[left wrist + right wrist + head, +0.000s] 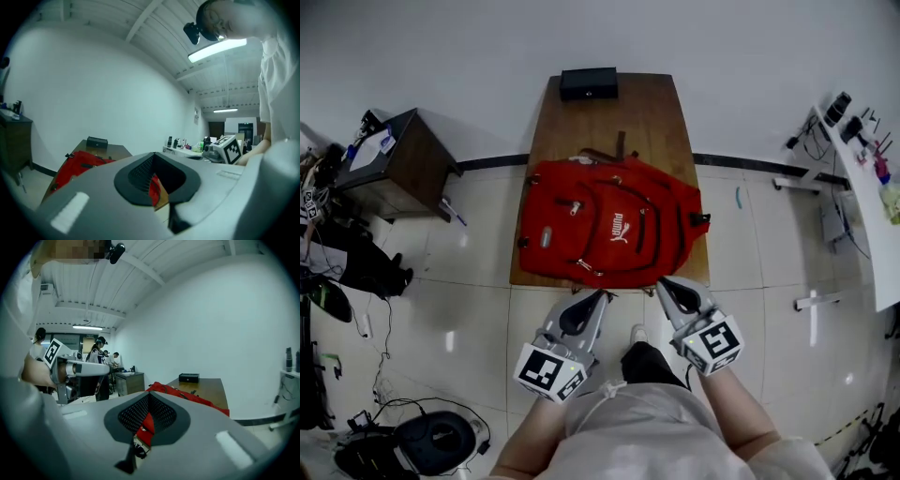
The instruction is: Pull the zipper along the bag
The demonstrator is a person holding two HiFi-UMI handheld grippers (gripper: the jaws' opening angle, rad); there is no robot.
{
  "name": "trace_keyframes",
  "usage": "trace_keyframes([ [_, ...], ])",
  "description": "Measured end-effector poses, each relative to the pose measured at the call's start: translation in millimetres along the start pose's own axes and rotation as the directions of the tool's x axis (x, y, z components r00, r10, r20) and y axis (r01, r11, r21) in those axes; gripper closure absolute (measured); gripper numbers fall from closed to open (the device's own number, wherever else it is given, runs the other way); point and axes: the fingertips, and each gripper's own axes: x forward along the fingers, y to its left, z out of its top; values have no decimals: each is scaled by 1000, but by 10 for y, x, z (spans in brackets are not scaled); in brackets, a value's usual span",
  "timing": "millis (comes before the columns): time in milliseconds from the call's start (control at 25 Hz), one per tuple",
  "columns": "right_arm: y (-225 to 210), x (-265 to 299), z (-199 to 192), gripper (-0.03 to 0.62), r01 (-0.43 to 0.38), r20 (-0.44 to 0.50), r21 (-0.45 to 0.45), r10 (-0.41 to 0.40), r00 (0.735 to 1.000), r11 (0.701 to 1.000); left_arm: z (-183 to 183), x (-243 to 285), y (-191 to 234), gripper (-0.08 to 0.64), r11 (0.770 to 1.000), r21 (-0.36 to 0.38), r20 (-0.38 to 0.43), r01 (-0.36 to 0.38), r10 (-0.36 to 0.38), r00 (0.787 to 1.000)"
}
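A red backpack [609,225] lies flat on a brown wooden table [647,112]. Both grippers hover at the table's near edge. My right gripper [662,284] touches the bag's front right corner with its jaws closed together. In the right gripper view, a small dark zipper pull [138,448] sits pinched in the slit of that gripper [143,427], with red fabric behind it. My left gripper [602,296] is just off the front edge, near the bag's lower middle, jaws together. In the left gripper view [157,187], only red bag and table edge show past the pads.
A black box [589,83] stands at the table's far end. A dark side cabinet [398,159] is on the left, and a white bench [872,187] with small items on the right. Cables and a black bag [431,441] lie on the floor at lower left.
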Motion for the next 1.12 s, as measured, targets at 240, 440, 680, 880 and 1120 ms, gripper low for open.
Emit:
trace_keyframes([
  [240, 1014, -326, -159, 588, 43, 14, -46, -43, 999, 998, -46, -1033, -213, 552, 999, 15, 38, 45, -46, 998],
  [440, 1770, -556, -147, 588, 80, 47, -100, -76, 996, 992, -83, -1736, -329, 552, 996, 63, 47, 61, -64, 997],
  [680, 2467, -764, 24, 588, 90, 79, -183, -76, 994, 979, 20, -2253, -512, 552, 988, 129, 77, 89, -100, 992],
  [880, 2729, -858, 53, 588, 91, 88, -167, -77, 993, 982, 49, -2474, -587, 552, 985, 145, 84, 97, -110, 990],
  [1120, 2877, -902, 51, 588, 65, 83, -173, -51, 995, 983, 78, -2557, -635, 552, 985, 158, 98, 76, -92, 991],
])
